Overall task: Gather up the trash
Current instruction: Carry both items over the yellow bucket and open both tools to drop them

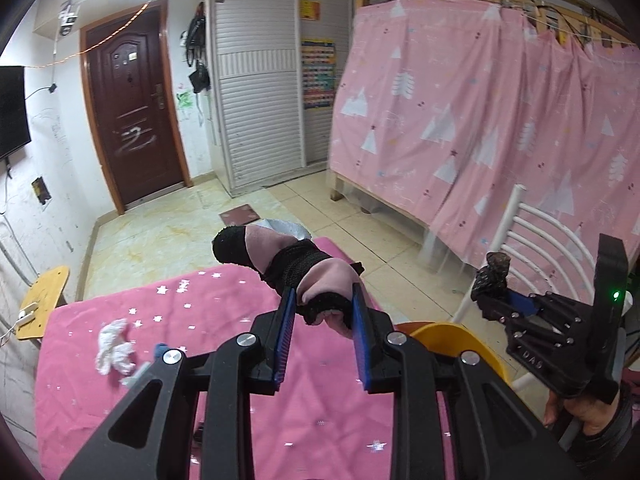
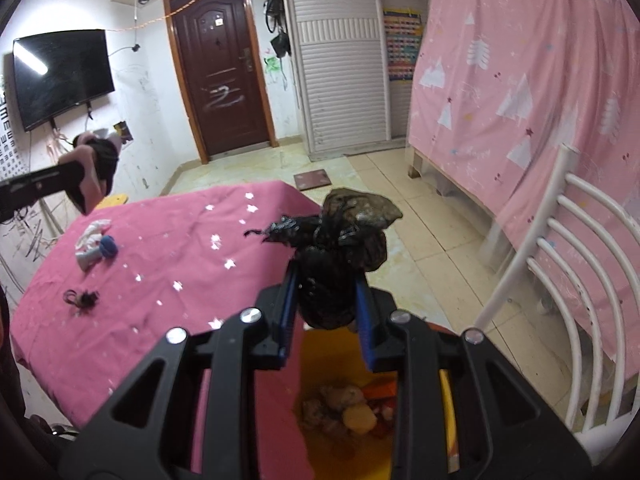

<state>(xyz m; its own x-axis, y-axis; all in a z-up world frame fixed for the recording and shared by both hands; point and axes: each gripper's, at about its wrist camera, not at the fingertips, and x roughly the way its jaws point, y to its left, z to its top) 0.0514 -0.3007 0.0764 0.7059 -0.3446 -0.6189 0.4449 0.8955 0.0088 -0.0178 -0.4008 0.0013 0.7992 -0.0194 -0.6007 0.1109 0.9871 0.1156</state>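
Note:
My left gripper (image 1: 324, 300) is shut on a pink and black cloth bundle (image 1: 280, 256), held above the pink tablecloth (image 1: 180, 312). My right gripper (image 2: 326, 280) is shut on a dark, crumpled lacy wad (image 2: 348, 236), hanging over the yellow bin (image 2: 328, 348). The bin holds several brownish scraps (image 2: 352, 412). In the left wrist view the right gripper (image 1: 496, 300) with its dark wad (image 1: 494, 270) hovers beyond the bin's rim (image 1: 452, 334). In the right wrist view the left gripper (image 2: 76, 174) shows at far left with its bundle (image 2: 102, 156).
On the tablecloth (image 2: 180, 240) lie a white crumpled cloth (image 2: 92, 242), a small blue ball (image 2: 108, 246) and a black hair tie (image 2: 82, 298). A white chair (image 2: 568, 272) stands right of the bin. A pink curtain (image 1: 480, 120) hangs over a wooden bed frame behind.

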